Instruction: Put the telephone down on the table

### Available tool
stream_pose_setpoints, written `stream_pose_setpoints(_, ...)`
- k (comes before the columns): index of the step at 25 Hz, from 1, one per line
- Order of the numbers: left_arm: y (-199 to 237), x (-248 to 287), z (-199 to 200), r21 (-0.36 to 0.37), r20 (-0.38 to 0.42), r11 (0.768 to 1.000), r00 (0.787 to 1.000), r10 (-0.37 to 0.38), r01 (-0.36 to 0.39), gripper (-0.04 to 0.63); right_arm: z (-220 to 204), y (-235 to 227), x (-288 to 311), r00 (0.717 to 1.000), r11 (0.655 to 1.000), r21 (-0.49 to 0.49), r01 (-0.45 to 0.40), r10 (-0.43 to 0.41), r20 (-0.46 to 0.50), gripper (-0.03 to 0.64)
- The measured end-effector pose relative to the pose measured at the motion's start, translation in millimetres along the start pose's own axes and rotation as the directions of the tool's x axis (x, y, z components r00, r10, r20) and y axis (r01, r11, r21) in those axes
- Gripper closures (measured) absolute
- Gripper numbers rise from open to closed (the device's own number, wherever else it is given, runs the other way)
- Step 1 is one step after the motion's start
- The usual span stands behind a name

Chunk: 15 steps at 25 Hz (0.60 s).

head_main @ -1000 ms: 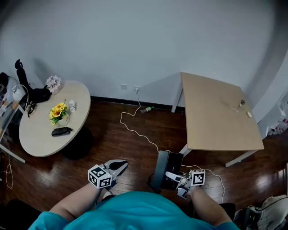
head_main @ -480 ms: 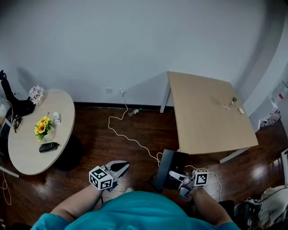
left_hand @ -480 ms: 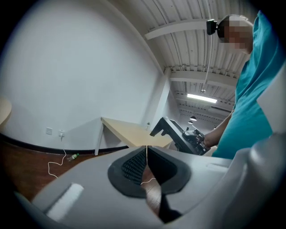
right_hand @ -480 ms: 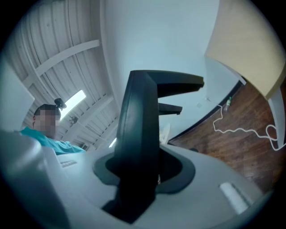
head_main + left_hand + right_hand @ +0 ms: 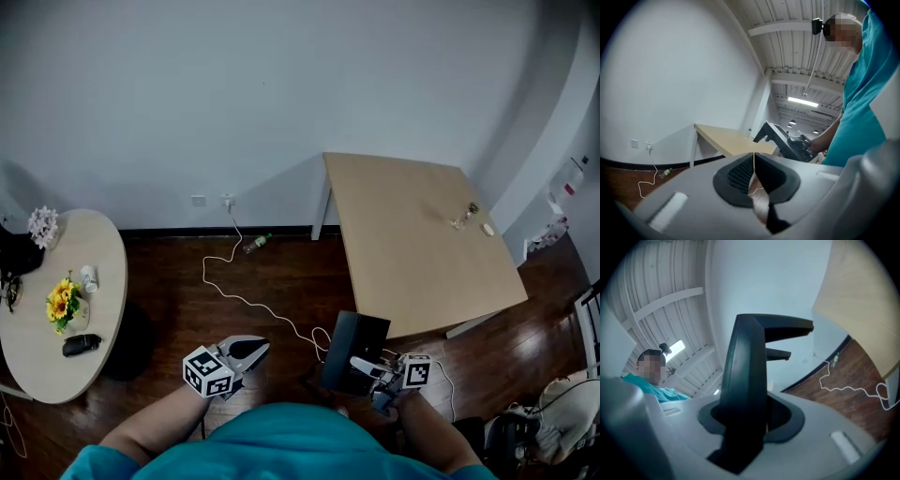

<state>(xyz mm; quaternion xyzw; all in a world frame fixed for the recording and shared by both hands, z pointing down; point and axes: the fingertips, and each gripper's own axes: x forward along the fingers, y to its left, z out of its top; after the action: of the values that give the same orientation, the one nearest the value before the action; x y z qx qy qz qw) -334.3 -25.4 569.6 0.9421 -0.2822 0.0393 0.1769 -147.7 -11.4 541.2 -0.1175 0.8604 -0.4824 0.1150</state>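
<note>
Teal short-sleeved shirt [image 5: 281,442]; left gripper [image 5: 249,350], right gripper [image 5: 362,365] grey (black ribbed jaws), each with black-white marker cube [image 5: 208,371].

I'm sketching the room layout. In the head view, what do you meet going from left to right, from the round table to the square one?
In order: round table → left hand-held gripper → telephone → small clear object on the square table.

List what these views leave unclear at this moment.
- Telephone: head view shows only one dark face; right gripper view only a silhouette between the jaws.
- Small items on the square table: too small, head view.
- Round table: cut by the left edge, head view; the dark object on it is too small to name.
</note>
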Motion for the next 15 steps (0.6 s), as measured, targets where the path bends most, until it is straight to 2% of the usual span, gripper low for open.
stream_pose_setpoints(6,-11,62,7,0.0,0.012,0.998,0.998,0.061,-0.061,0.581,42,-24,-49,0.999,0.998,0.039,-0.046,0.046,-0.019,0.46)
stream_pose_setpoints(11,-31,124,13,-0.038,0.046,0.988,0.988,0.15,-0.148,0.581,81,-46,-97,0.989,0.997,0.022,-0.075,0.077,-0.123,0.46)
stream_pose_setpoints(15,-54,172,21,-0.041,0.054,0.988,0.987,0.15,-0.148,0.581,112,-59,-126,0.982,0.996,0.026,-0.087,0.09,-0.167,0.46)
